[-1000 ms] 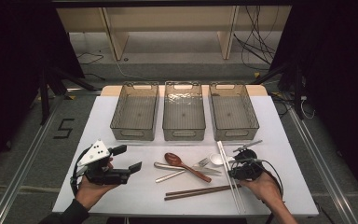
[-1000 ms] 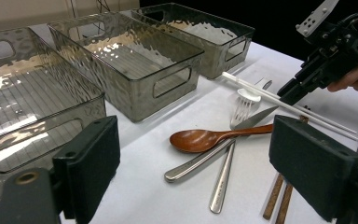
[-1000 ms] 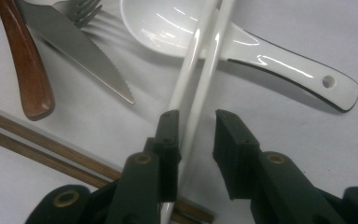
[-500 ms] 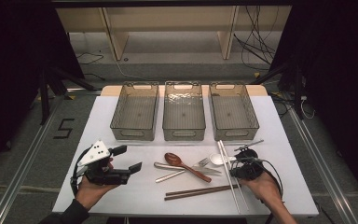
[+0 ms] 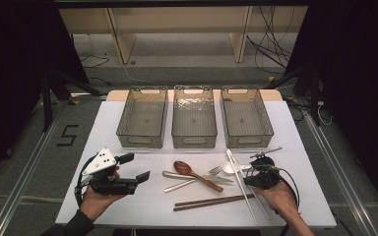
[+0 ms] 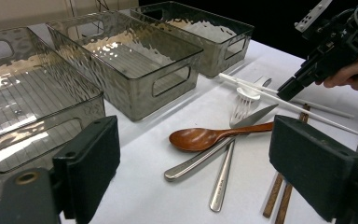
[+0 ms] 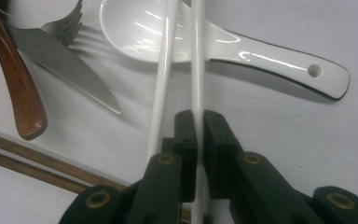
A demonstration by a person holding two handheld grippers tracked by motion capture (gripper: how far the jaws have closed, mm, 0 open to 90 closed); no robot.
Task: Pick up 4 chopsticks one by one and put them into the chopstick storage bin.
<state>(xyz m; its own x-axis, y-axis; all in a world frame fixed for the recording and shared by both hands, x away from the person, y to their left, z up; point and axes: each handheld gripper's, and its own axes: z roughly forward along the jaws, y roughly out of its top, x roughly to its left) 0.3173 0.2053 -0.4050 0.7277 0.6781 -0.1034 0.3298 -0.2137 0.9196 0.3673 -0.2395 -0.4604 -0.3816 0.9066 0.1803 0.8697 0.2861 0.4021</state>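
My right gripper [image 7: 199,122] is shut on one of two white chopsticks [image 7: 197,56]; its jaws have just been closing on it. The second white chopstick [image 7: 164,70] runs just outside the left jaw. Both lie across a white ceramic spoon [image 7: 242,49]. In the high view this gripper [image 5: 248,180] rests low at the table's front right. My left gripper [image 5: 137,166] is held at the front left, open, with nothing between its jaws [image 6: 193,154]. Ahead of it lie a wooden spoon [image 6: 209,136], a knife [image 7: 60,58] and a fork [image 7: 70,23].
Three clear plastic bins [image 5: 142,140] [image 5: 194,140] [image 5: 248,140] stand in a row across the middle of the white table [image 5: 300,162]. A pair of brown chopsticks [image 5: 211,201] lies near the front edge. A metal handle [image 5: 179,186] crosses under the wooden spoon.
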